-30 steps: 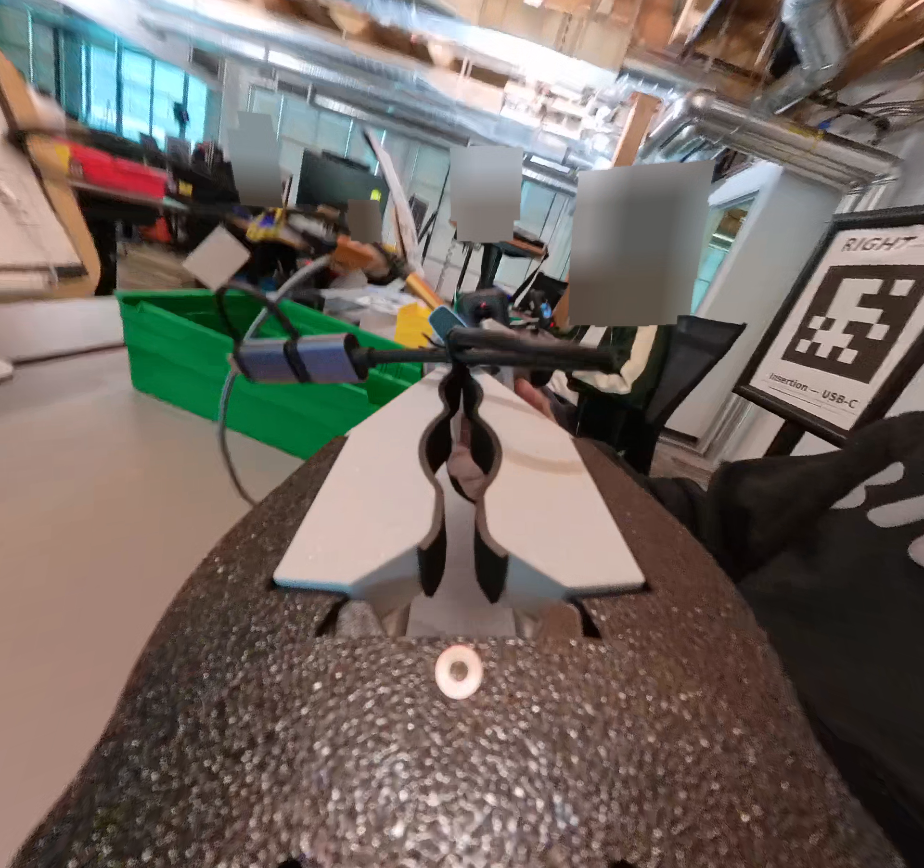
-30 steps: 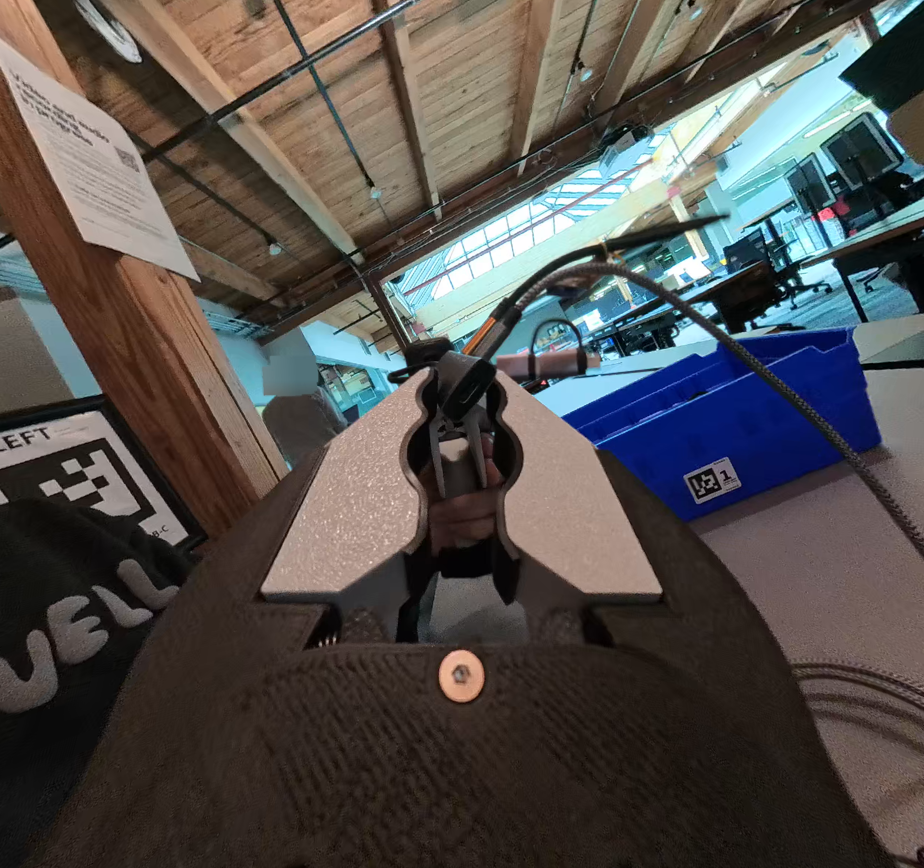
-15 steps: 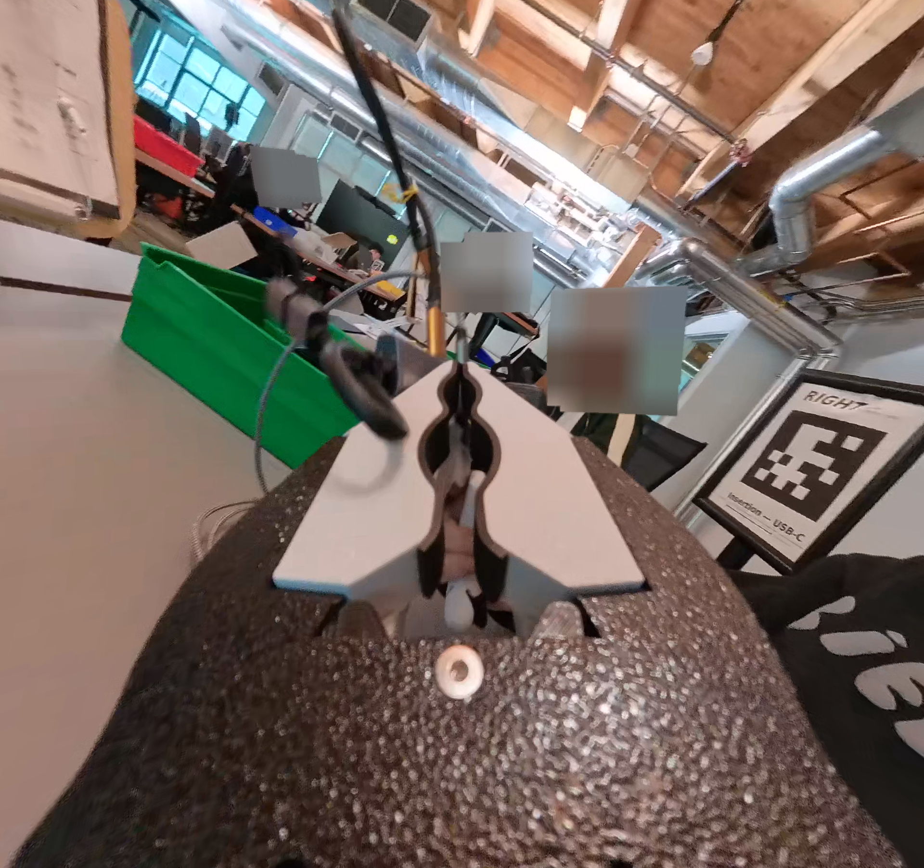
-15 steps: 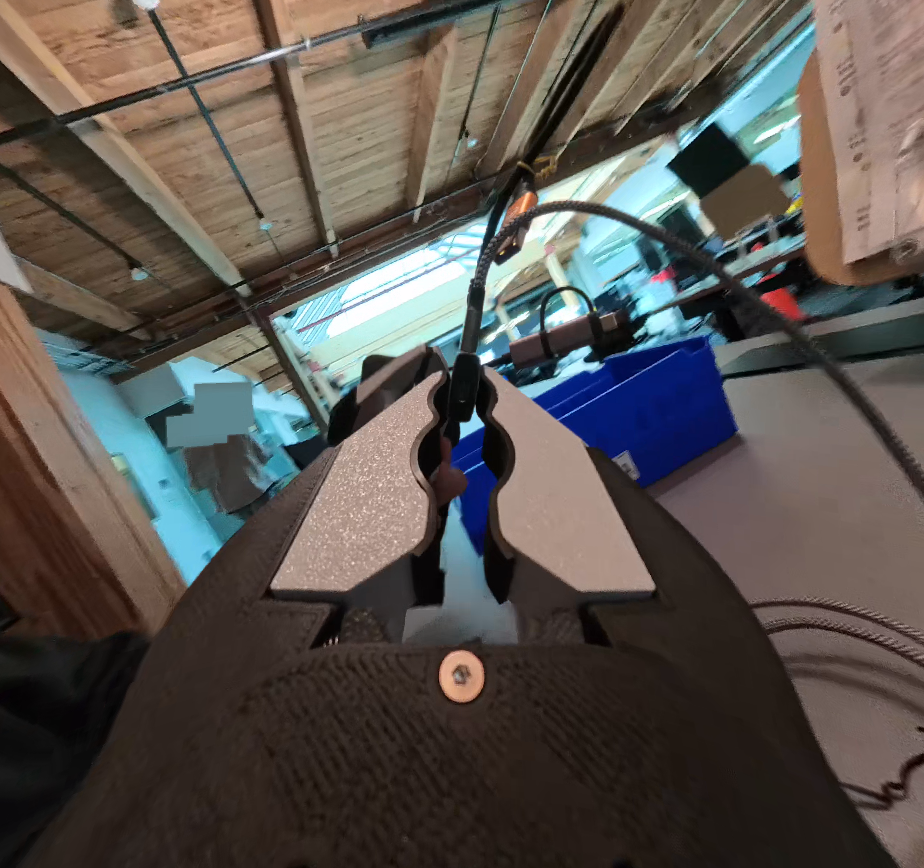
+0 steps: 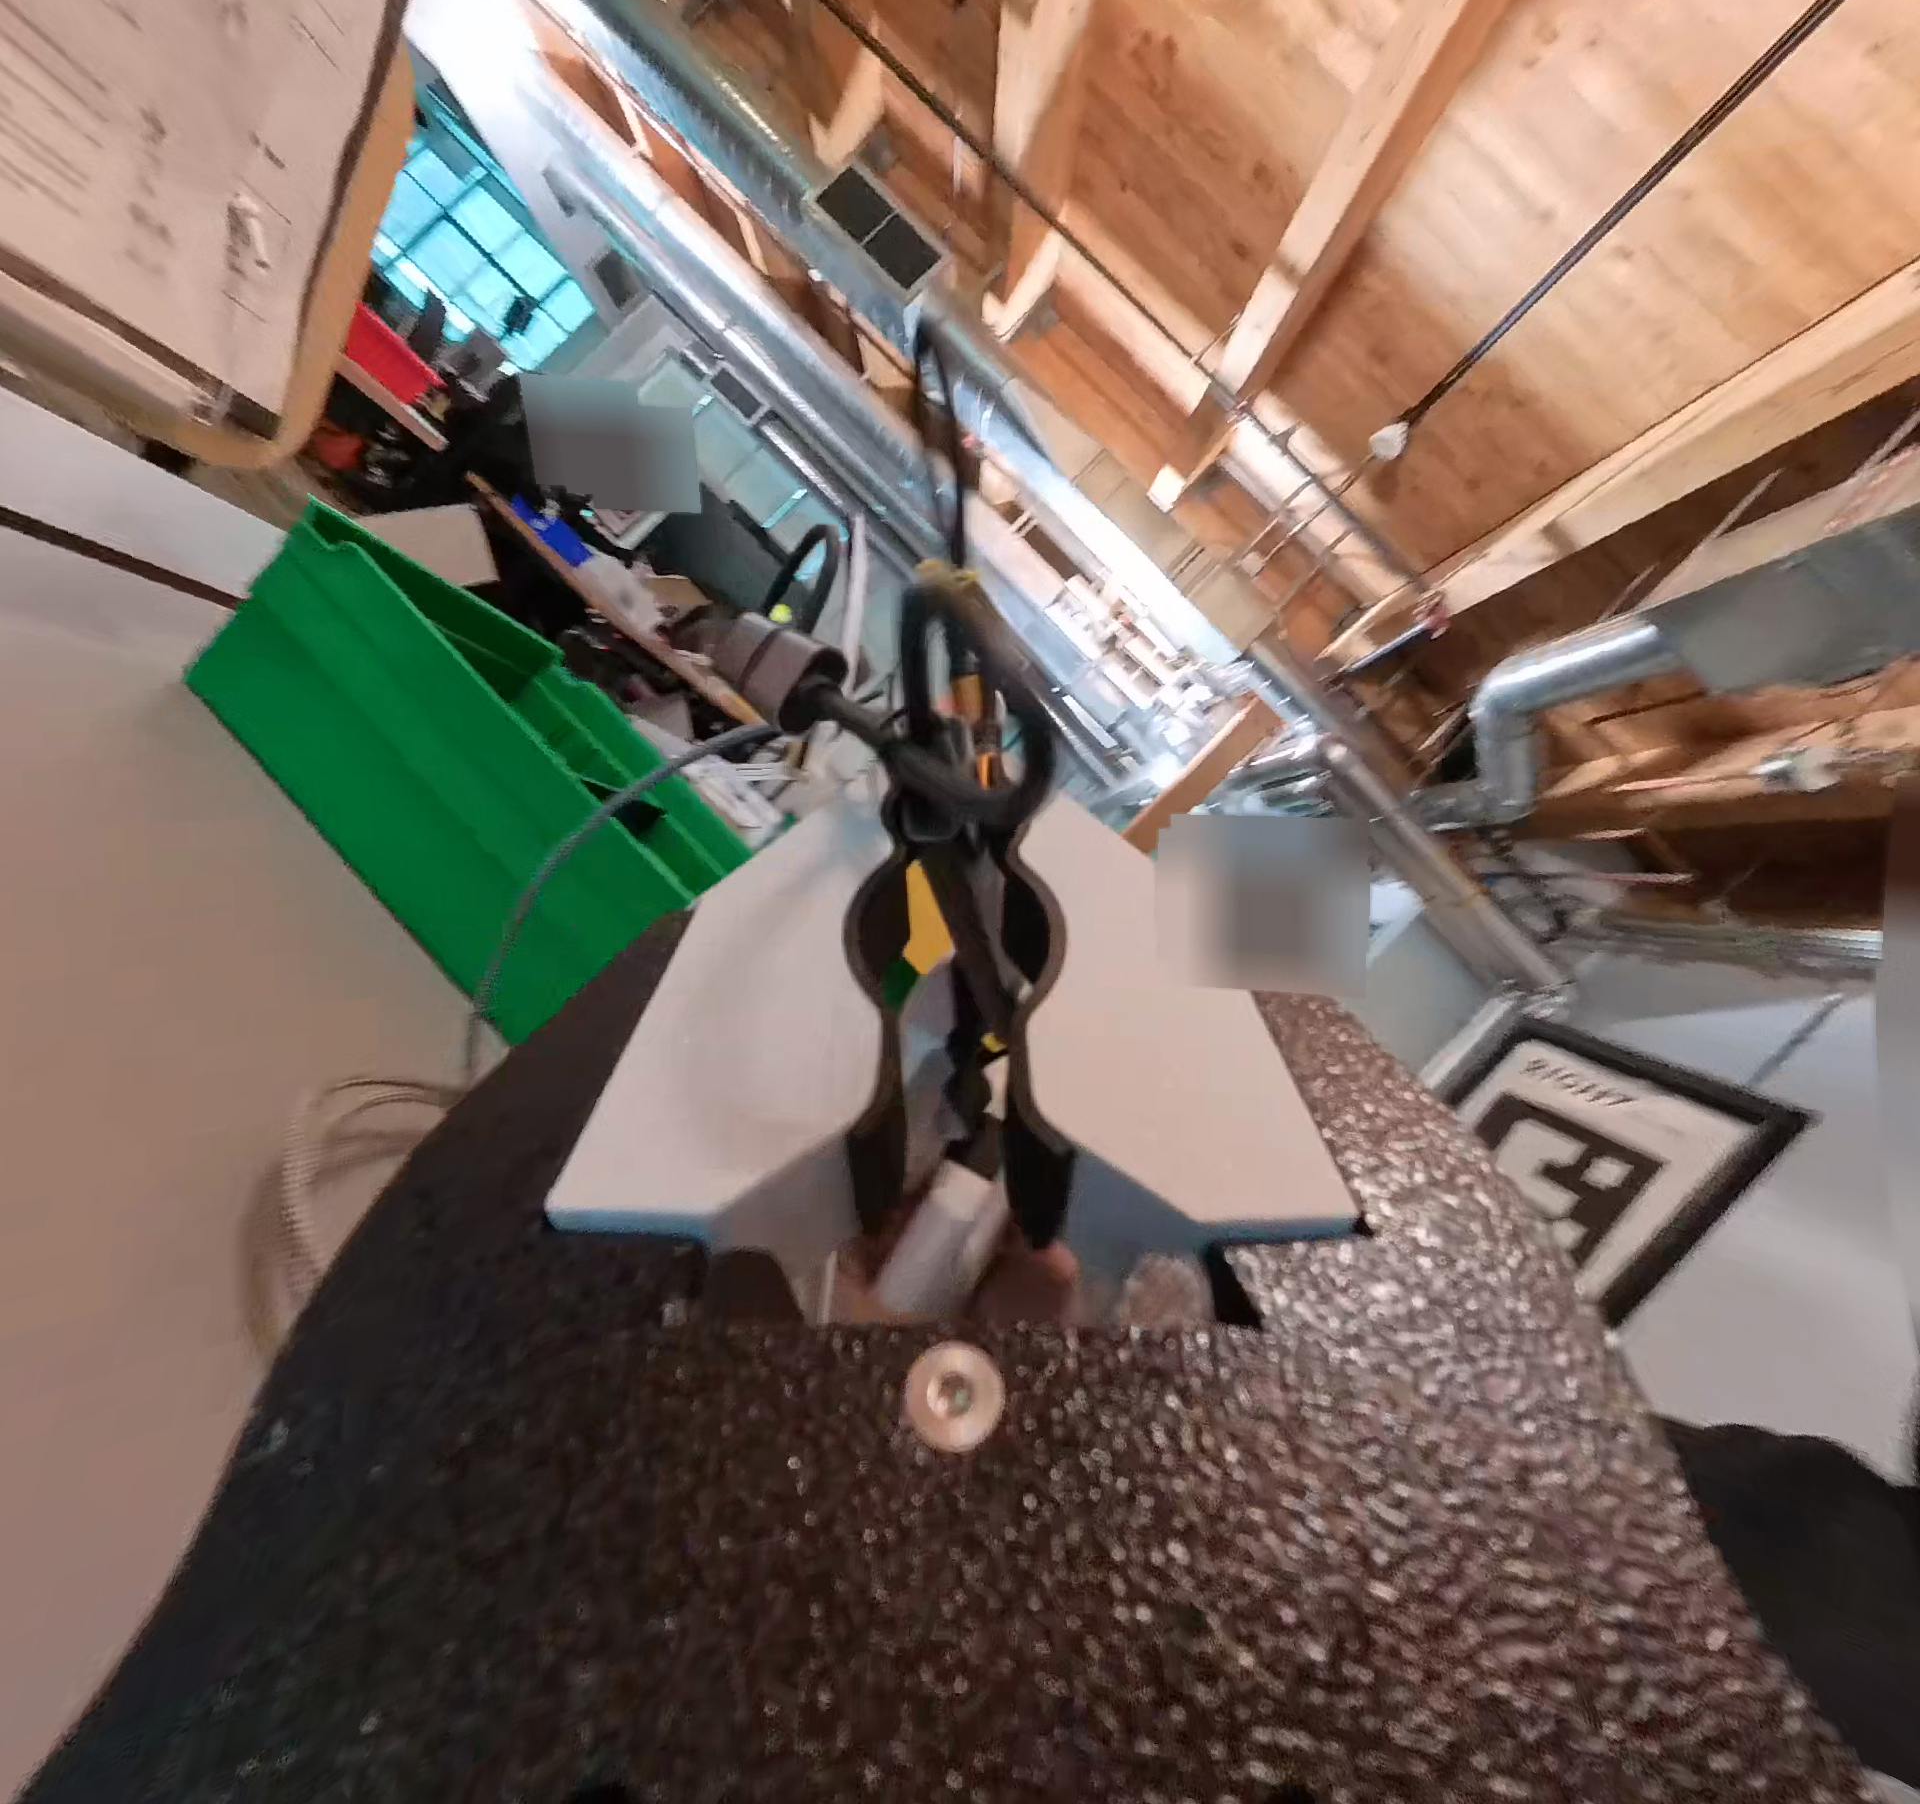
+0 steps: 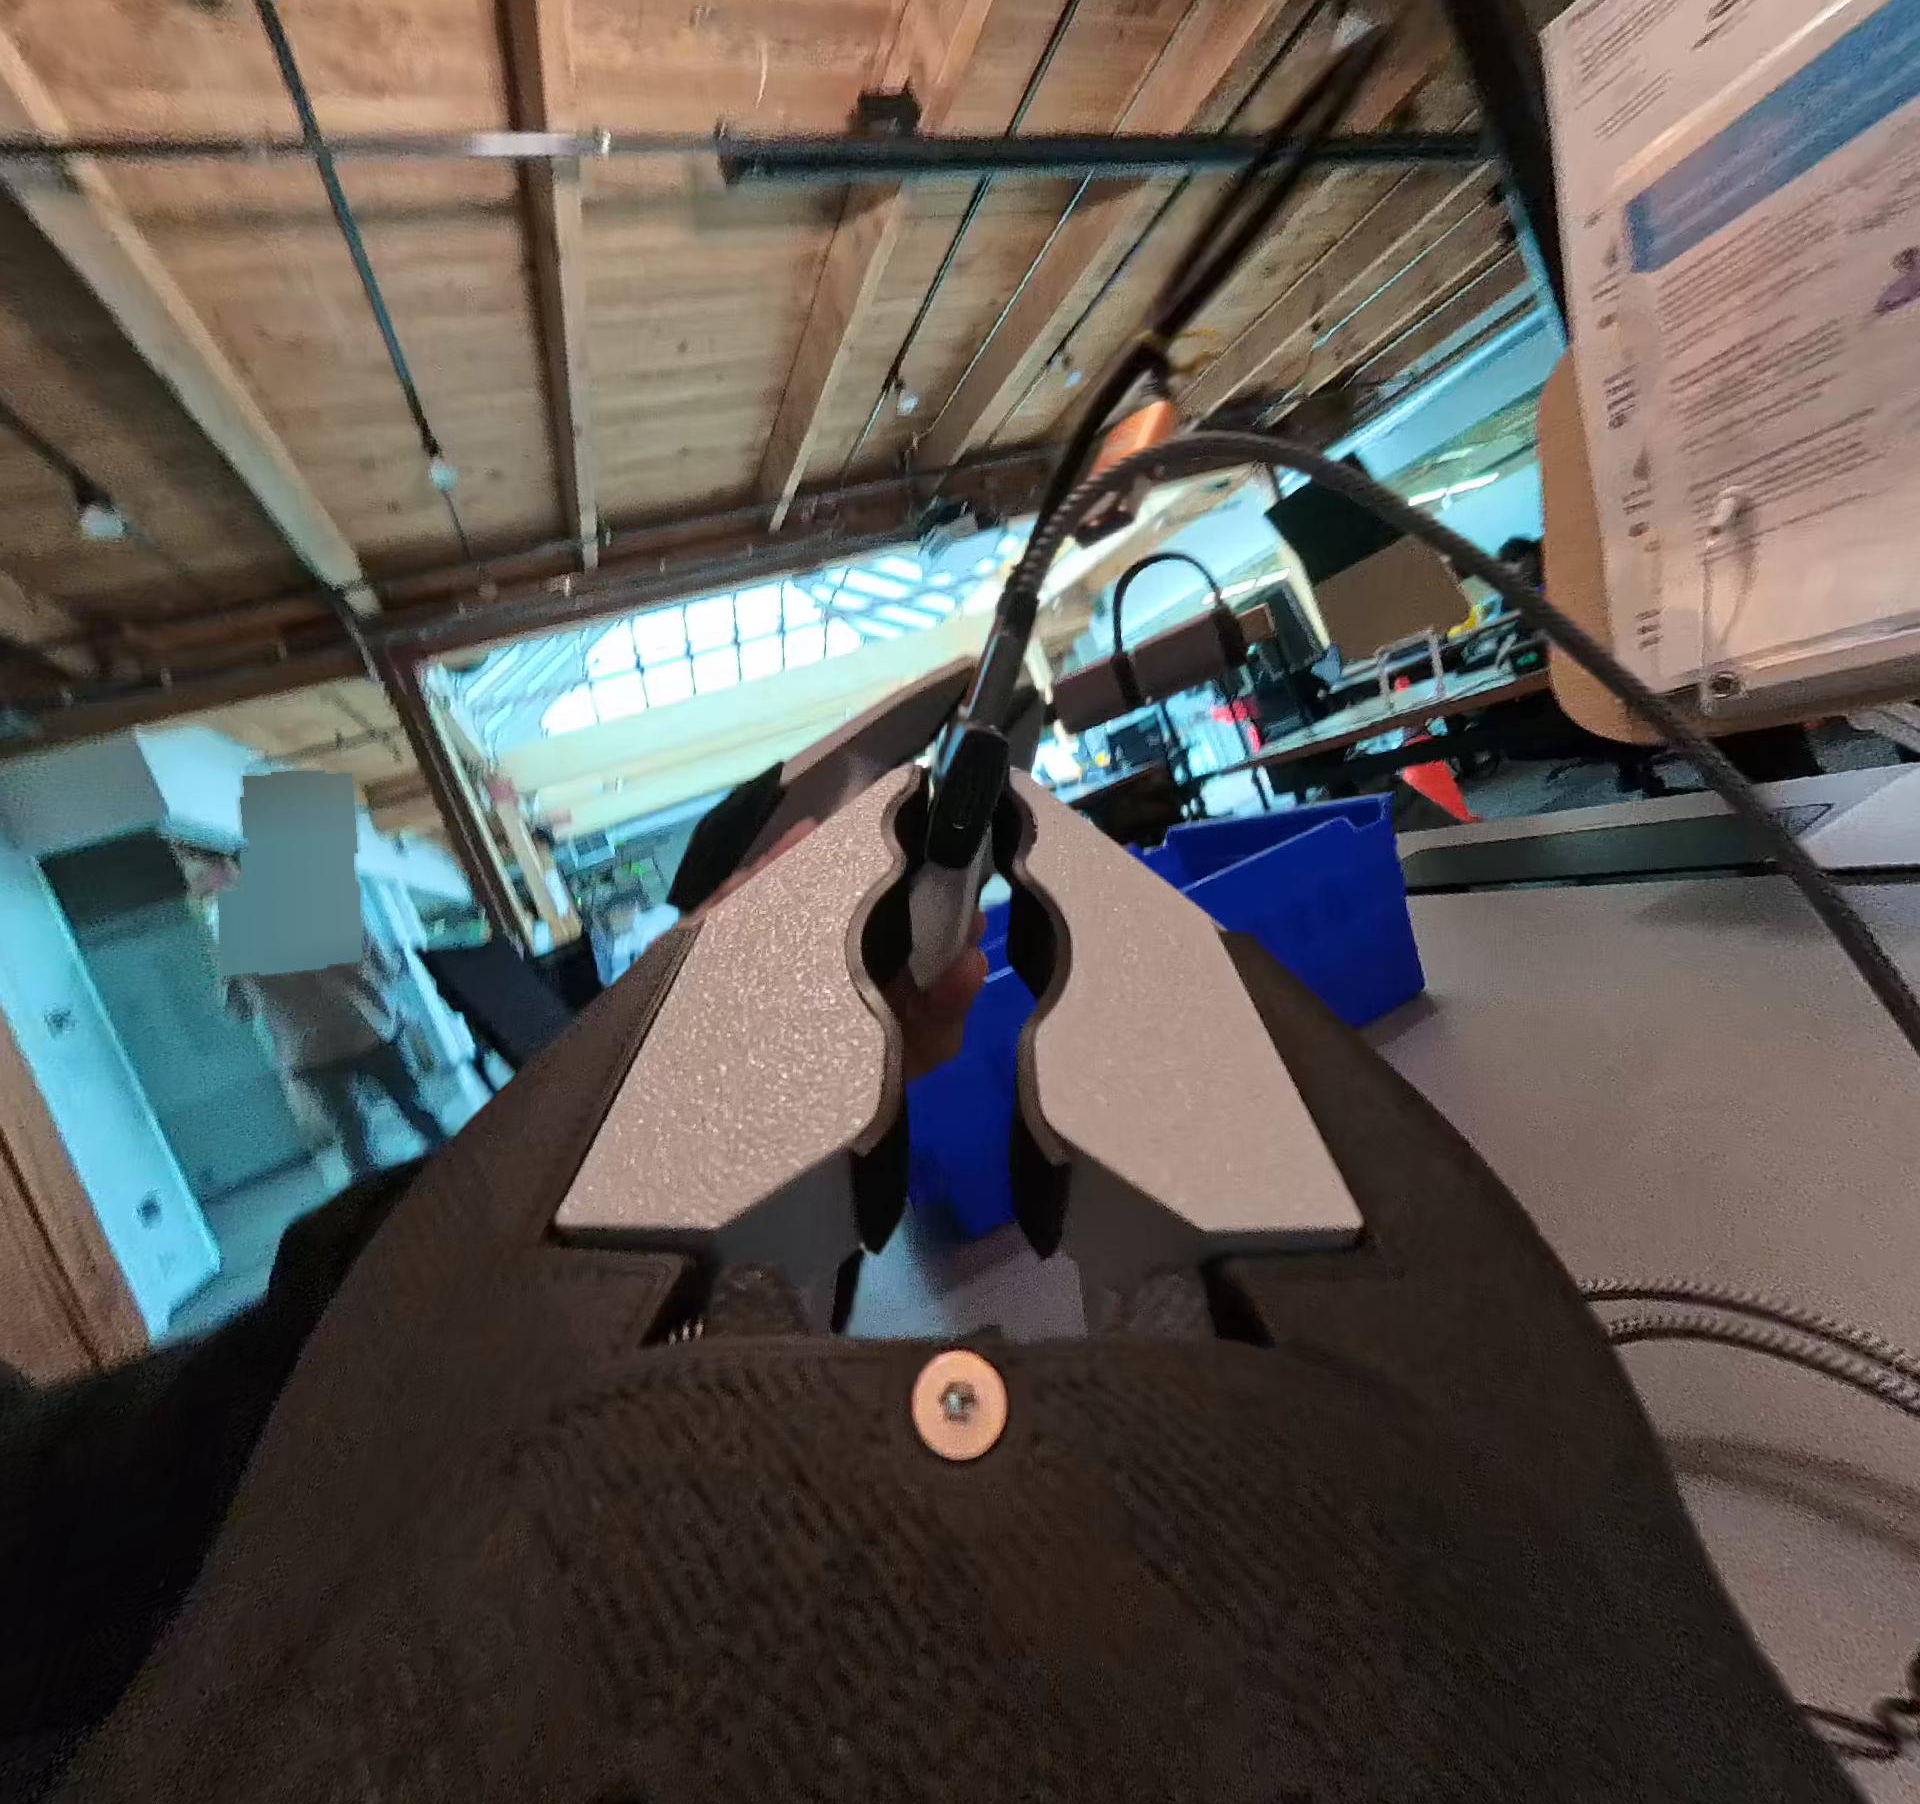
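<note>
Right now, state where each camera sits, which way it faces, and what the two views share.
Left wrist view: on the left gripper, tilted up past a green bin to ceiling beams; its fingers clamp a black cable; a dark sleeve shows.
Right wrist view: on the right gripper, tilted up past a blue bin to the ceiling; it grips a plug.
Shared: the wooden ceiling, grey tabletop, and apparently the same cabling.
</note>
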`<state>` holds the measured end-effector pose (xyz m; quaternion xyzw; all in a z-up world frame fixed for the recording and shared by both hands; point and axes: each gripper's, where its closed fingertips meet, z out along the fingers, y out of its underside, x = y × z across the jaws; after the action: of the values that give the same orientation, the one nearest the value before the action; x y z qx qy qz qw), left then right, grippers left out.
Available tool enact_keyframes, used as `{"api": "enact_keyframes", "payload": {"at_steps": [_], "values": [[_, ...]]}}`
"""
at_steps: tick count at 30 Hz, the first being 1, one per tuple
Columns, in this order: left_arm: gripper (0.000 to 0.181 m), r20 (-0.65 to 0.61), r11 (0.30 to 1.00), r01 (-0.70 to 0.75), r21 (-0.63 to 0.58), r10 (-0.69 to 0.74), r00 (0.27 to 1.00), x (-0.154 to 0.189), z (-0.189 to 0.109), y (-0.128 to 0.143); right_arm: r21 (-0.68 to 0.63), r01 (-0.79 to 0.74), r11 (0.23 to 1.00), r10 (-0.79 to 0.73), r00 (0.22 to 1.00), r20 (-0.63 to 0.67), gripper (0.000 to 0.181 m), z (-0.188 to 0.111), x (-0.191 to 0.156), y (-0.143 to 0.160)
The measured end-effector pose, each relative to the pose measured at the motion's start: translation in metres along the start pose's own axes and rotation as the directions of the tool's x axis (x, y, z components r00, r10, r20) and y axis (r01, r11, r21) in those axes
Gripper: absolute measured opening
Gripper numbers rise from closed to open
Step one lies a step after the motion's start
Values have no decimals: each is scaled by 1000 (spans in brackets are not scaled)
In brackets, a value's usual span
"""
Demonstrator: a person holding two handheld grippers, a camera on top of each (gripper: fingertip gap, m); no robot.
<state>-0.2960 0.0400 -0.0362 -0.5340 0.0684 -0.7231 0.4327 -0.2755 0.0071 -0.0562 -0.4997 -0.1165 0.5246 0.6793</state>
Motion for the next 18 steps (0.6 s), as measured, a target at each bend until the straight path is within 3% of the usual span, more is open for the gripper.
{"api": "enact_keyframes", "payload": {"at_steps": [3,6,8,10,11,13,15,18], "values": [[7,38,996,76,-56,-74,997,-8,-3,-4,-204,167,965,-152,984,90,16,1,0,22],[7,75,985,67,-162,-55,996,-13,-6,-3,-299,394,869,-372,919,129,38,-2,8,26],[7,47,967,80,-241,-71,996,-10,-7,-3,-362,462,810,-409,886,217,48,-6,2,34],[7,17,942,68,-330,-66,998,-7,-7,0,-500,358,789,-262,931,252,54,-13,0,51],[6,11,927,57,-371,-57,998,-6,-8,3,-573,242,783,-117,962,245,57,-18,-4,59],[6,1,902,24,-431,-27,1000,-5,-7,7,-597,-24,802,147,976,158,63,-16,-9,56],[7,-13,878,18,-478,-27,1000,-3,-5,14,-545,-214,811,339,931,139,54,-11,-14,45],[7,-4,864,9,-503,-13,1000,-6,0,23,-531,-298,793,407,908,99,29,-9,-10,55]]}}
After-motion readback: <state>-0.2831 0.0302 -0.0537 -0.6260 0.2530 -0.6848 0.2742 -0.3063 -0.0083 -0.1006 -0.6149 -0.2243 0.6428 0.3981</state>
